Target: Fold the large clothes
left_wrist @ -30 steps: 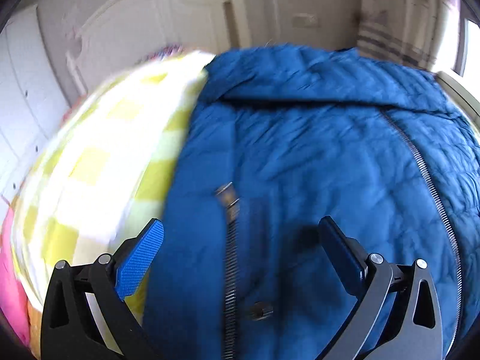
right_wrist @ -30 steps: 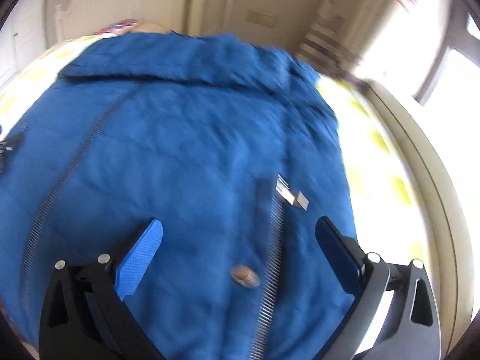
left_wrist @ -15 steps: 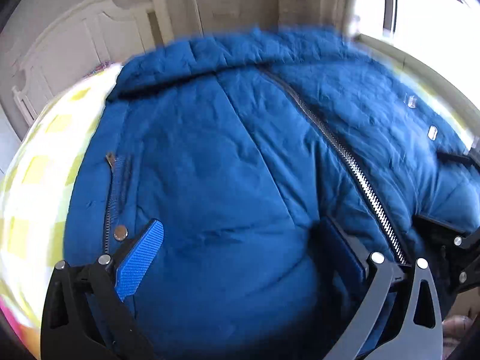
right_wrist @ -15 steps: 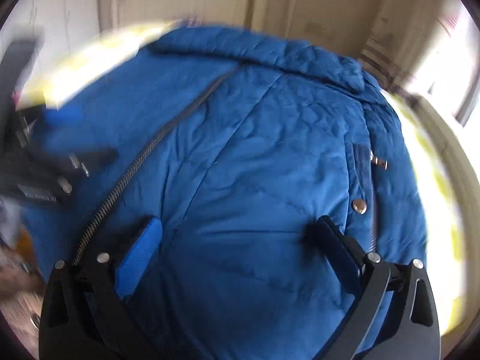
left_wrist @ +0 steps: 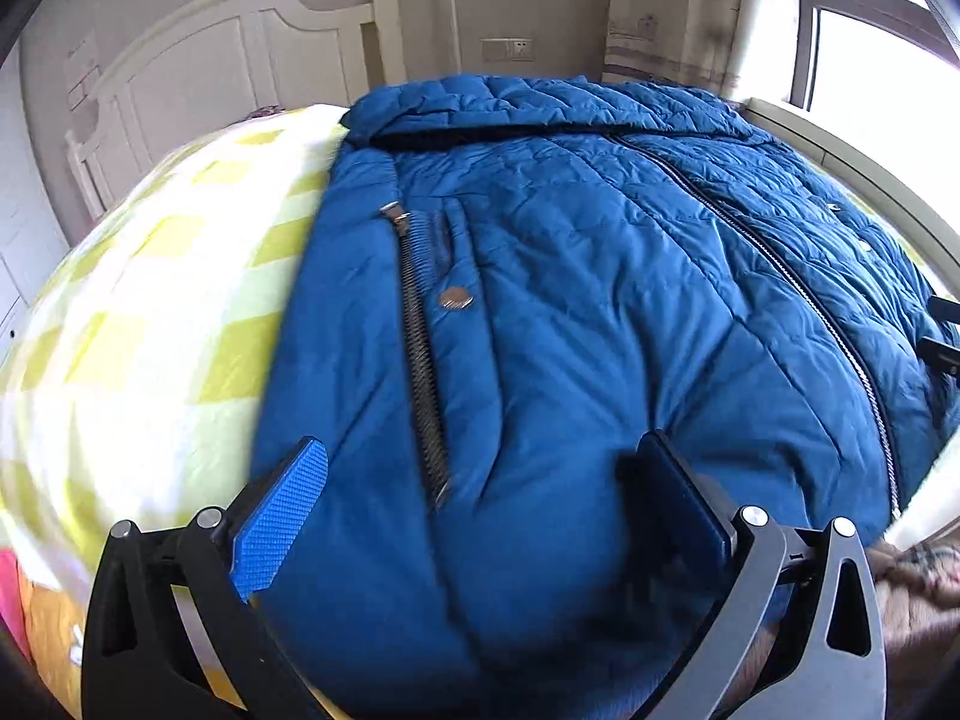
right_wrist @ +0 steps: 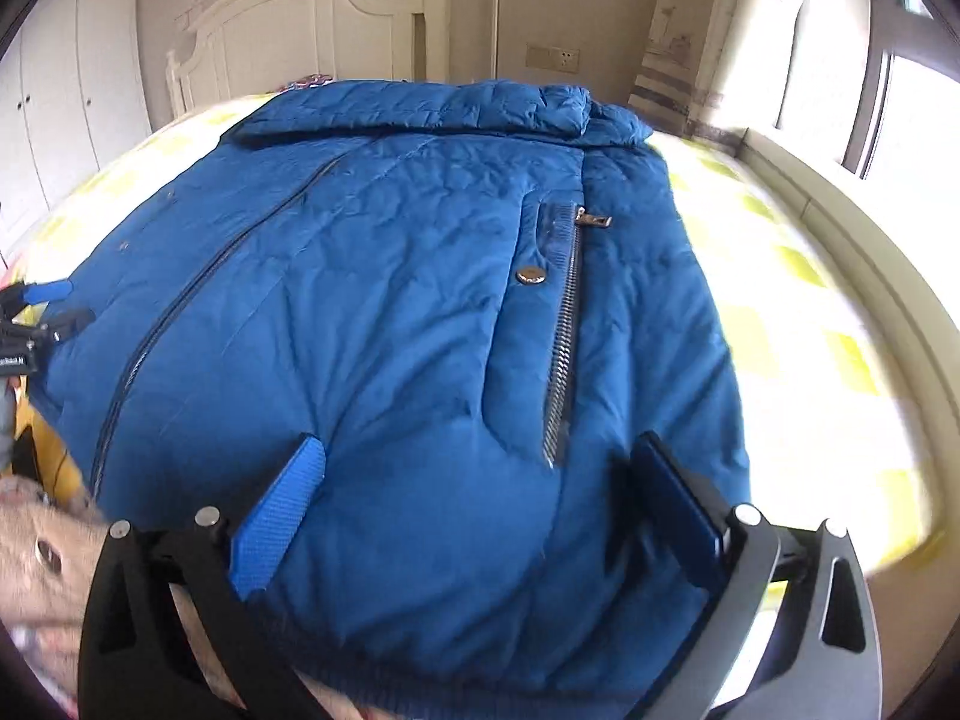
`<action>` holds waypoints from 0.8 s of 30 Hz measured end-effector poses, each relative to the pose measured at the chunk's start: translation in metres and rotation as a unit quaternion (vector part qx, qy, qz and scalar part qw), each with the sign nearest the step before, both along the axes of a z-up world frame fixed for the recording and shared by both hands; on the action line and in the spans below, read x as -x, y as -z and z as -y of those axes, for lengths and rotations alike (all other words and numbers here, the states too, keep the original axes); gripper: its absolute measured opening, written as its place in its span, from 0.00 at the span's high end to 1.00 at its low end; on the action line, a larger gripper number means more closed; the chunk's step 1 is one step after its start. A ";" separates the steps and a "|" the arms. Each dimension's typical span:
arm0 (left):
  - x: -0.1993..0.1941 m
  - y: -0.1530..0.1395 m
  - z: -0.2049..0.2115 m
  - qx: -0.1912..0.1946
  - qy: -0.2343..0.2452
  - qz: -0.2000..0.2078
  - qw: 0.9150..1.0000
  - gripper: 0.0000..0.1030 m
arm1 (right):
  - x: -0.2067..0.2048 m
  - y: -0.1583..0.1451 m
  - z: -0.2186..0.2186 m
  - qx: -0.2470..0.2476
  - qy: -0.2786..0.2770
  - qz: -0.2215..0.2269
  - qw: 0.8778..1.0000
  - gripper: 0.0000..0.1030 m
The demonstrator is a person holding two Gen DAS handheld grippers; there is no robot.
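Note:
A large blue quilted jacket (left_wrist: 600,312) lies front up on the bed, collar at the far end, its main zip closed. It also fills the right wrist view (right_wrist: 390,312). My left gripper (left_wrist: 480,480) is open over the jacket's left hem, near the left pocket zip (left_wrist: 420,360). My right gripper (right_wrist: 474,474) is open over the right hem, near the right pocket zip (right_wrist: 564,336). Neither holds anything. The left gripper shows at the left edge of the right wrist view (right_wrist: 36,306).
The bed has a yellow and white checked cover (left_wrist: 150,312), also showing in the right wrist view (right_wrist: 798,324). A white headboard (right_wrist: 312,30) stands at the far end. A window (left_wrist: 870,60) and a ledge run along the right. White wardrobe doors (right_wrist: 54,96) are at the left.
Both grippers have swung back outward to the jacket's side hems after pointing toward its middle. They stay open and empty. The jacket has not moved.

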State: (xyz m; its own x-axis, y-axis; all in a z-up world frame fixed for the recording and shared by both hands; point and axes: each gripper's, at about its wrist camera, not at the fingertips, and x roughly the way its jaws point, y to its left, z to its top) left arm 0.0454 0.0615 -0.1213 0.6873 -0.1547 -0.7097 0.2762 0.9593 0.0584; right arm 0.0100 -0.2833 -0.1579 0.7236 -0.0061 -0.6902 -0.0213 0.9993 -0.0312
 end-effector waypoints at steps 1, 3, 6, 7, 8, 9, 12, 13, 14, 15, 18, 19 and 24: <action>0.009 -0.002 -0.008 0.004 -0.009 0.008 1.000 0.04 | 0.007 -0.004 0.002 0.000 0.003 0.008 1.000 0.02; 0.016 -0.003 -0.017 0.006 -0.024 0.019 1.000 0.04 | 0.024 -0.007 0.020 -0.015 0.022 0.028 0.999 0.02; 0.017 0.008 -0.041 0.048 -0.032 -0.001 0.998 0.04 | 0.043 0.004 0.052 -0.050 0.070 0.023 0.996 0.02; 0.019 0.008 -0.045 0.058 -0.031 0.003 0.998 0.04 | 0.047 0.009 0.060 -0.067 0.079 0.013 0.995 0.02; 0.019 0.009 -0.045 0.050 -0.029 0.003 0.998 0.04 | 0.055 0.011 0.063 -0.075 0.075 0.029 0.994 0.03; 0.019 0.009 -0.044 0.046 -0.026 0.001 0.999 0.04 | 0.058 0.012 0.063 -0.078 0.074 0.029 0.994 0.02; 0.020 0.009 -0.044 0.048 -0.026 -0.001 0.999 0.04 | 0.065 0.015 0.055 -0.061 0.070 0.017 0.996 0.03; 0.022 0.009 -0.044 0.050 -0.025 -0.001 0.998 0.08 | 0.068 0.016 0.052 -0.060 0.065 0.019 0.996 0.05; 0.024 0.008 -0.042 0.054 -0.019 0.001 0.998 0.14 | 0.071 0.015 0.051 -0.058 0.064 0.023 0.996 0.10; 0.025 0.007 -0.041 0.055 -0.015 0.002 0.998 0.17 | 0.073 0.014 0.050 -0.058 0.064 0.024 0.996 0.13; 0.029 0.005 -0.036 0.047 -0.004 0.007 0.999 0.27 | 0.084 0.008 0.054 -0.065 0.058 0.037 0.995 0.34; 0.029 0.004 -0.035 0.046 -0.003 0.009 0.999 0.28 | 0.082 0.008 0.056 -0.067 0.058 0.043 0.995 0.47; 0.023 0.007 -0.037 0.050 -0.009 0.000 0.999 0.14 | 0.069 0.011 0.059 -0.077 0.057 0.053 0.994 0.44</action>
